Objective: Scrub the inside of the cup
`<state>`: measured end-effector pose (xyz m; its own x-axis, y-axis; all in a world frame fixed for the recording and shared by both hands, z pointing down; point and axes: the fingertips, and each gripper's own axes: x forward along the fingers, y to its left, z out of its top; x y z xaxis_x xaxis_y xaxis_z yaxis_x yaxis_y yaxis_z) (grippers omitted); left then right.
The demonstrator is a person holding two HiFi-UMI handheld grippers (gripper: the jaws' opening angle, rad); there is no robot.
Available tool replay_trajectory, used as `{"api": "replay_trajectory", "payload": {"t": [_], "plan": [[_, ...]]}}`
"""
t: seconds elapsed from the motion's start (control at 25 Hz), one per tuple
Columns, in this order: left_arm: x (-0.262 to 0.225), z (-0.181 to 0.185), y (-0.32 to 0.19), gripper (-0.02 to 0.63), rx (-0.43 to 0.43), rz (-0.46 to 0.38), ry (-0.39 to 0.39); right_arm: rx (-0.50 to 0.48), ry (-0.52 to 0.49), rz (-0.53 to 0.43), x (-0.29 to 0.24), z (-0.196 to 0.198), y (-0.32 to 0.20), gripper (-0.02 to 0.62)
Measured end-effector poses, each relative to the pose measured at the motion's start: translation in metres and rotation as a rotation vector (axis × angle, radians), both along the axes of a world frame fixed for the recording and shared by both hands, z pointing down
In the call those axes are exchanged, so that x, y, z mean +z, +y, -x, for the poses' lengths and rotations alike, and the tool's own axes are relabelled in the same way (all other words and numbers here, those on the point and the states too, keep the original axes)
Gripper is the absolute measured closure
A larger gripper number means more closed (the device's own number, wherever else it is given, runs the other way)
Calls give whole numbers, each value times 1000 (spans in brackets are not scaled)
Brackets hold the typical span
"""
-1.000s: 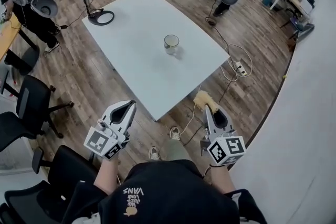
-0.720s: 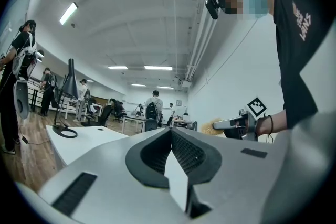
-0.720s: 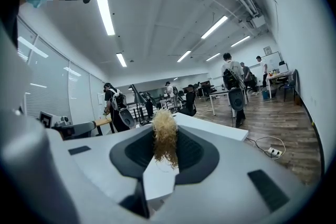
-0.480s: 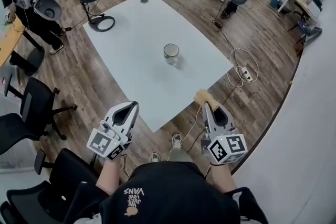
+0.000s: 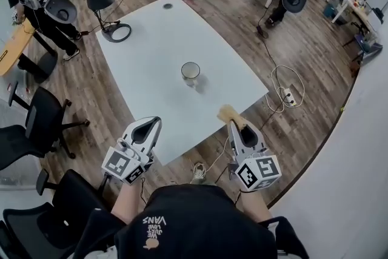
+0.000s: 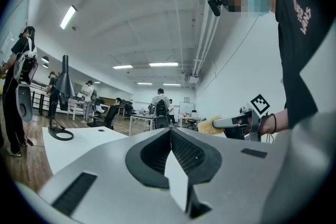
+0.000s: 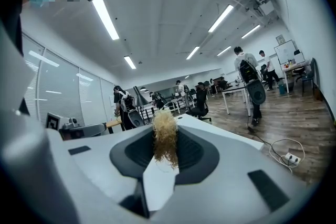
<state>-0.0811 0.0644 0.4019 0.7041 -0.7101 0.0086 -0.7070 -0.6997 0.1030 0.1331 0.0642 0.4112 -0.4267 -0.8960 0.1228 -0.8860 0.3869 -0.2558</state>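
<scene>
Cup (image 5: 190,71) well ahead of left gripper (image 5: 151,123), jaws clenched empty, and right gripper (image 5: 235,127), jaws gripping scrubber (image 5: 227,112).

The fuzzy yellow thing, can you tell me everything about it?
The scrubber is a tuft of pale yellow, curly, stringy fibres, like a tiny mop. The right hand-held gripper is shut on it, and it pokes out past the jaws. It hangs in the air by the white table's near edge, touching nothing else.
</scene>
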Motion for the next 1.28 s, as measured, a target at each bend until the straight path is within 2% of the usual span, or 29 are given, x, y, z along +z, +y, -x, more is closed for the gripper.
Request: {"api": "replay_trajectory", "payload": {"t": [0.28,0.48,1.28], "plan": [[7,-25,-20,595,-42,8,-28,-68,-15,16,11,-15,-29,503],[12,-26,-40,595,-27,19,-42,-72,-29,14,10,-9,-47,503],[-4,4,-113,595,178,-12,-20,88,-24,0,-2,47,-89,503]]}}
